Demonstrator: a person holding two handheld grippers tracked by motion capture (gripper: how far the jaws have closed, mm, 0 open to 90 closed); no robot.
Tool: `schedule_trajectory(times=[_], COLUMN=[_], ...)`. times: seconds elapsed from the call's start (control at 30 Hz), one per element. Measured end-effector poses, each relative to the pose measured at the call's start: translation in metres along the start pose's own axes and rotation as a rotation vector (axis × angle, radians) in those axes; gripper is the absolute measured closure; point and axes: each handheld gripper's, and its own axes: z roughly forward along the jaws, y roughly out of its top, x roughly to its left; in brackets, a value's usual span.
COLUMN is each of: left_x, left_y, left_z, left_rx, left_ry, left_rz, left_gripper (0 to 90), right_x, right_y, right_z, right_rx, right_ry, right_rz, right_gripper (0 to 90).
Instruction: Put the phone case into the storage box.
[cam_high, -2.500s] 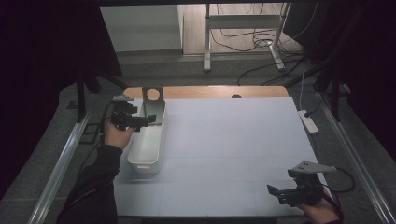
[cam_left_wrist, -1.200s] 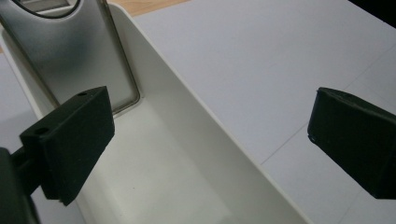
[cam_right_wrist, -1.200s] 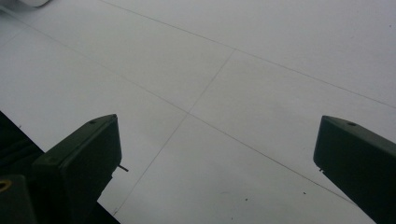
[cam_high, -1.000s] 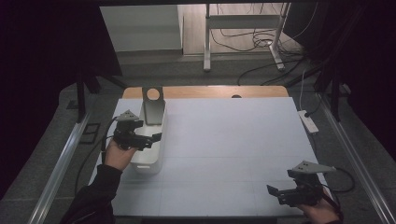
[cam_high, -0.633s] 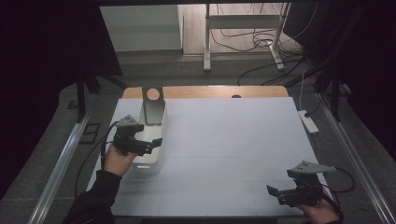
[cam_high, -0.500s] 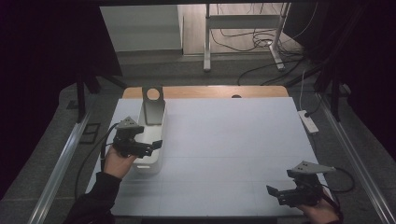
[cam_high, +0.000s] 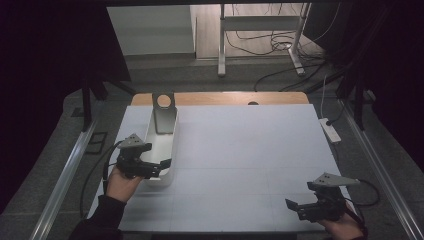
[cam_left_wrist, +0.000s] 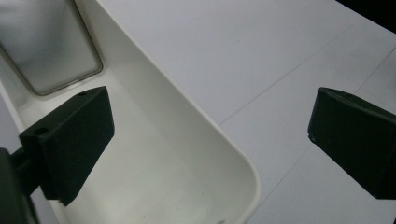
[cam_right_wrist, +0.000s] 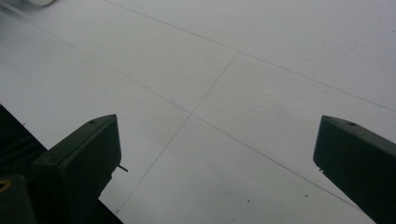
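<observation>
From the high view, we see the left gripper (cam_high: 161, 164) held over the near end of a long white plastic bin (cam_high: 159, 150) at the left side of the white surface (cam_high: 250, 150), its jaws pointing right and spread apart around the bin's near wall. The left hand (cam_high: 122, 182) grips it from behind, the dark sleeve (cam_high: 100, 220) coming in from the bottom edge. A flat grey metal plate with a round hole (cam_high: 164, 112) leans in the bin's far end, its top rising above the rim. At the near right corner the right gripper (cam_high: 295, 206) sits low over the surface, jaws pointing left and apart, holding nothing, with the right hand (cam_high: 342, 227) behind it. A white power strip (cam_high: 331, 130) lies just off the surface's right edge. We can read no writing or label.

From the left gripper view, we see the jaws wide open, one inside the bin (cam_left_wrist: 187, 154) and one outside over the surface (cam_left_wrist: 261, 60), the bin's wall between them and touching neither. The grey plate (cam_left_wrist: 46, 46) lies farther in.

From the right gripper view, we see the jaws wide open over the bare surface (cam_right_wrist: 233, 93), holding nothing; thin seam lines cross the sheet.
</observation>
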Motion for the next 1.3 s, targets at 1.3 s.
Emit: schedule_trajectory(times=[1.3], left_x=[-0.022], left_y=[-0.049], left_z=[-0.037], left_rx=[0.010], left_ry=[0.040], left_rz=[0.025], left_gripper=[0.9], right_x=[0.001], right_y=[0.000], right_z=[0.000], right_rx=[-0.002], right_ry=[0.001], right_rz=[-0.004], right_gripper=[1.1])
